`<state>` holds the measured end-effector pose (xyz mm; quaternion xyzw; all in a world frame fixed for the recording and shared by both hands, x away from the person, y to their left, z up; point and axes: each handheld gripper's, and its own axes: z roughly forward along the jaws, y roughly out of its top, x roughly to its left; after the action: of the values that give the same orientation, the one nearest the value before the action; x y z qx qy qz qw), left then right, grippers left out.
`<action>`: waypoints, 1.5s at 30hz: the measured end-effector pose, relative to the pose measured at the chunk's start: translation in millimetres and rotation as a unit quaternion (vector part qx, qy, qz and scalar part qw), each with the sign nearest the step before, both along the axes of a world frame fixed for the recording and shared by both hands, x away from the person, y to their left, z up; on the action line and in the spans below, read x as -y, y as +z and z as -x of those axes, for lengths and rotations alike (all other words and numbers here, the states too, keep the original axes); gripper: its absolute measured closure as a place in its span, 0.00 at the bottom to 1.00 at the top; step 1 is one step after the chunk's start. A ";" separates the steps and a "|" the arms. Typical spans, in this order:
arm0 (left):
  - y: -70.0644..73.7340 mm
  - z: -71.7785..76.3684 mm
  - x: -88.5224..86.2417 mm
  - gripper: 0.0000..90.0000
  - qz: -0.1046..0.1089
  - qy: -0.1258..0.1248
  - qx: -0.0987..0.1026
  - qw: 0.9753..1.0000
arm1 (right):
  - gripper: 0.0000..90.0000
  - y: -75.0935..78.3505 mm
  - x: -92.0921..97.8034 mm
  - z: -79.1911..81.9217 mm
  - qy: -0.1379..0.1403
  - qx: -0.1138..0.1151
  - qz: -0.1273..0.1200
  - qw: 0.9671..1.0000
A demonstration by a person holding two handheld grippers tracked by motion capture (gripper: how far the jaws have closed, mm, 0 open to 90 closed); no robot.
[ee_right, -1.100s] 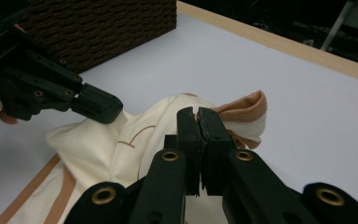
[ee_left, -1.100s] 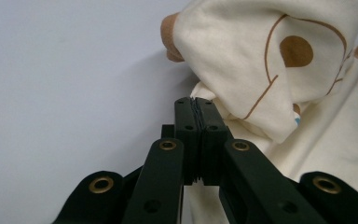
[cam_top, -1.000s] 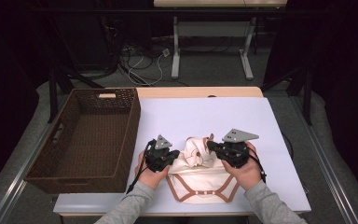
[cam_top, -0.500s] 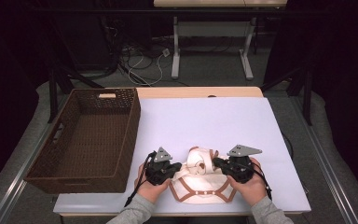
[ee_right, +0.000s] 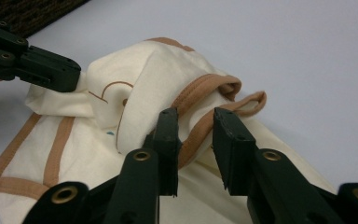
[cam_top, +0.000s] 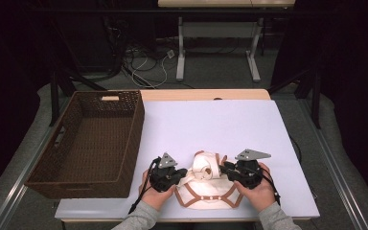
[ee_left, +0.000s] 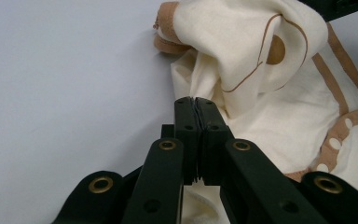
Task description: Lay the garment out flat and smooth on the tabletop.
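Observation:
A cream baby garment (cam_top: 206, 194) with tan trim lies near the table's front edge, its upper part bunched into a fold. My left gripper (cam_top: 184, 172) is at its left side, shut on a pinch of the cream cloth (ee_left: 261, 88); the jaws (ee_left: 196, 100) meet with fabric between them. My right gripper (cam_top: 223, 167) is at the garment's right side. Its jaws (ee_right: 196, 114) stand apart, straddling the tan-trimmed edge of the fold (ee_right: 135, 79). The left gripper (ee_right: 51, 65) also appears at the upper left of the right gripper view.
A brown wicker basket (cam_top: 133, 139) stands on the left of the white table (cam_top: 220, 124), close to my left hand. Beyond the table's far edge are cables and table legs on the floor.
Both grippers have drawn back toward the front edge, bringing the garment's upper part down over its lower part. In the last half second they have barely shifted.

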<state>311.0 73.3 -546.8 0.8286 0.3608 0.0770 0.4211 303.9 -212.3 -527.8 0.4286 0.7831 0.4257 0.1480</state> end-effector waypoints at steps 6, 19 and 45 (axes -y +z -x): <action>0.3 -0.4 -0.1 0.98 -0.001 0.003 -0.001 1.000 | 0.72 6.5 2.0 2.7 0.000 0.001 -0.011 1.000; 1.0 -3.5 5.2 0.82 0.006 0.006 -0.002 1.000 | 0.59 16.7 -3.4 0.1 -0.002 0.020 -0.049 0.999; 10.1 -22.6 18.6 0.97 -0.015 0.003 0.013 1.000 | 0.97 11.5 -25.1 -22.0 0.018 0.014 0.008 1.000</action>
<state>333.5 54.7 -536.8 0.8325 0.3567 0.0947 0.4132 325.9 -187.1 -516.3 0.4071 0.7919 0.4281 0.1543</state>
